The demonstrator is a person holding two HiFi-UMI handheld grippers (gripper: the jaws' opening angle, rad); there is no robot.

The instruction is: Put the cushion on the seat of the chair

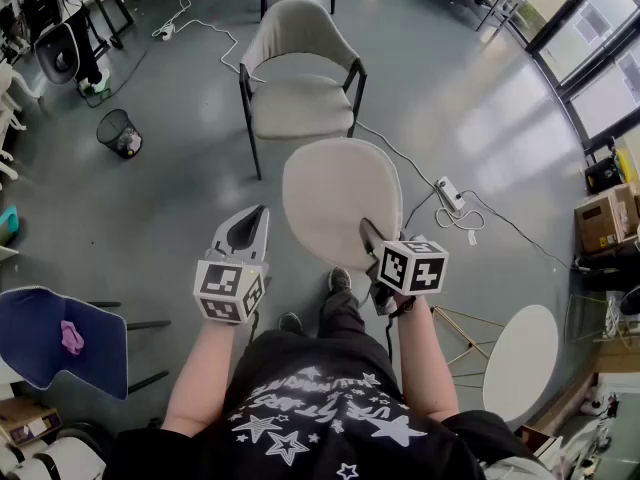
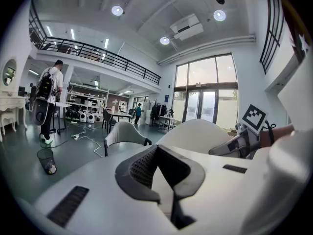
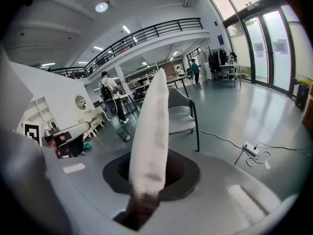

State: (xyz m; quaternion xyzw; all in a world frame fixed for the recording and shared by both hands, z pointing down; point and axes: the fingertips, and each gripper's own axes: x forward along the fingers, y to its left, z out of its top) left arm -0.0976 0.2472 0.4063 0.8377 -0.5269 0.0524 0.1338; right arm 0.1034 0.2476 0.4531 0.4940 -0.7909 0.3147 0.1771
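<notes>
The right gripper has its fingers pinching the cushion's near edge, short of the chair; the left gripper's fingers are spread.

A round beige fabric cushion is held out above the glossy grey floor, broad face up, in front of the person's dark-trousered legs. The right tongs clamp its near right edge. The left tongs sit just beside the cushion's left edge without touching it, their two halves parted around a dark gap. Beyond the cushion stands a beige upholstered chair with black metal legs, its seat toward the person. A black mesh wastebasket stands left of the chair, and a white power strip lies on the floor to the right.
</notes>
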